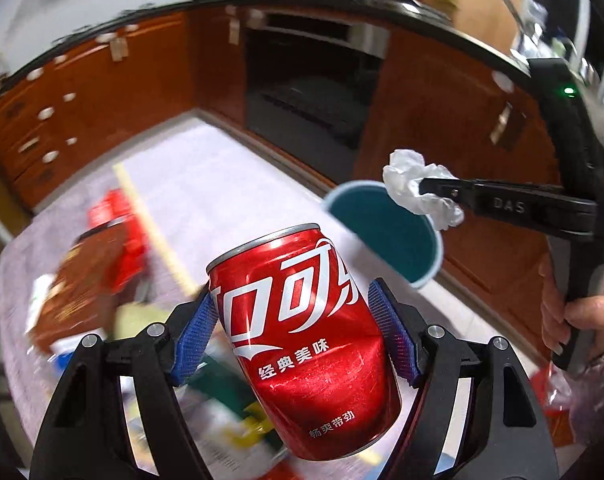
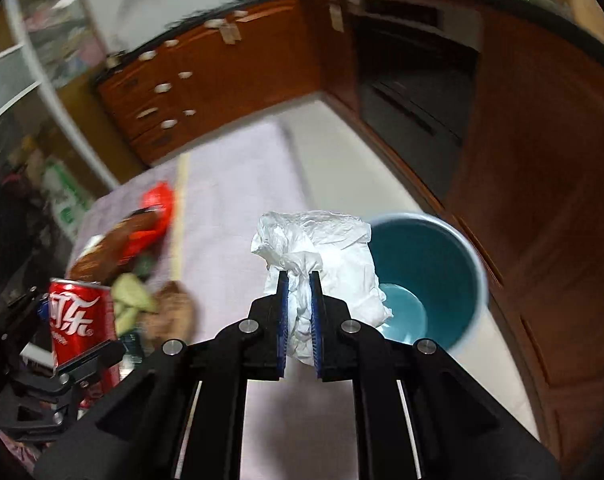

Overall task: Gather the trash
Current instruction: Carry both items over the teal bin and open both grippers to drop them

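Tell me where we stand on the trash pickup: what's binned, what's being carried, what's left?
Binned: nothing visible; the teal bin looks empty inside. In hand: the left gripper is shut on the red cola can, and the right gripper is shut on the crumpled white tissue, held near the bin's rim. Left: both still need dropping, and blurred wrappers and scraps remain on the table.

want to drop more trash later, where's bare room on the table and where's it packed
Bare cloth lies between the yellow stick and the table's far edge, up to the bin. The bin looks empty inside. The wrapper pile left of the stick is crowded, beside the can in the left gripper.
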`<state>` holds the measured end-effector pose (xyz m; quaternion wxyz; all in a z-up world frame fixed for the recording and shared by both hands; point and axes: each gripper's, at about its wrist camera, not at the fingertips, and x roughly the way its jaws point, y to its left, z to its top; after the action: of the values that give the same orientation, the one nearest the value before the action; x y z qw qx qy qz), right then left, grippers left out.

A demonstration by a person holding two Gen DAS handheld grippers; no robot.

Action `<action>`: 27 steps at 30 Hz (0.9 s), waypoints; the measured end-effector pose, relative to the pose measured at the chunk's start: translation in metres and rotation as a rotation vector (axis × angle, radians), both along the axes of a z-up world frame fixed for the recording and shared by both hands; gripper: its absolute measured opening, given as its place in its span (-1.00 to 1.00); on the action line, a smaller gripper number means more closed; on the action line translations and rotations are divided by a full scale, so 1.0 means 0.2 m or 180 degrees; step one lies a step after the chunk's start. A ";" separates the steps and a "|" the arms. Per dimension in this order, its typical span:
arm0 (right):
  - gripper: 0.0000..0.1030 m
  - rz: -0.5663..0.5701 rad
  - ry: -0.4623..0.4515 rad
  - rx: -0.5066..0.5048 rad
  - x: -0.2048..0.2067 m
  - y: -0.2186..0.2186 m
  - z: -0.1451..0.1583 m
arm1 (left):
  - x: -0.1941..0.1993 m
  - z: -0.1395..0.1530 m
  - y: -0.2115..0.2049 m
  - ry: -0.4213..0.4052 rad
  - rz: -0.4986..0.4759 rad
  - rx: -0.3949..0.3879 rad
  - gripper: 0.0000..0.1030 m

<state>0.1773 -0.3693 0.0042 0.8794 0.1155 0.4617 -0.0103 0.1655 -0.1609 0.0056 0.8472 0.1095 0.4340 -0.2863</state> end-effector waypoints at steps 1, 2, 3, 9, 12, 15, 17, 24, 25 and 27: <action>-0.81 -0.0054 0.0042 0.0029 0.00 -0.05 -0.03 | 0.02 -0.03 -0.07 0.0022 -0.0080 0.0035 0.46; -0.80 -0.0133 0.0115 0.0088 0.01 -0.14 -0.09 | 0.05 -0.05 -0.14 0.0036 -0.0159 0.0086 0.46; -0.77 -0.0184 0.0160 0.0129 0.02 -0.20 -0.12 | 0.04 -0.06 -0.20 0.0041 -0.0217 0.0101 0.46; -0.41 -0.0380 0.0439 0.0395 0.08 -0.42 -0.39 | 0.20 -0.23 -0.48 0.0270 -0.0425 0.0259 0.46; 0.30 -0.0476 0.0480 0.0549 0.11 -0.48 -0.45 | 0.26 -0.29 -0.60 0.0325 -0.0492 0.0332 0.46; 0.37 -0.0531 0.0434 0.0576 0.14 -0.54 -0.45 | 0.33 -0.36 -0.71 0.0419 -0.0568 0.0365 0.46; 0.47 -0.0603 0.0406 0.0565 0.14 -0.58 -0.44 | 0.36 -0.40 -0.79 0.0470 -0.0635 0.0367 0.46; 0.53 -0.0891 0.0354 0.0482 0.10 -0.75 -0.43 | 0.45 -0.57 -1.02 0.0706 -0.0808 0.0402 0.46; 0.53 -0.0923 0.0373 0.0487 0.10 -0.76 -0.44 | 0.45 -0.60 -1.04 0.0749 -0.0821 0.0428 0.47; 0.53 -0.0975 0.0420 0.0490 0.09 -0.79 -0.46 | 0.46 -0.65 -1.07 0.0800 -0.0843 0.0482 0.47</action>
<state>0.1949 -0.5274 -0.0883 0.8240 0.2505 0.4948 -0.1163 0.2574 -0.3756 -0.1238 0.7306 0.1925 0.5385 -0.3732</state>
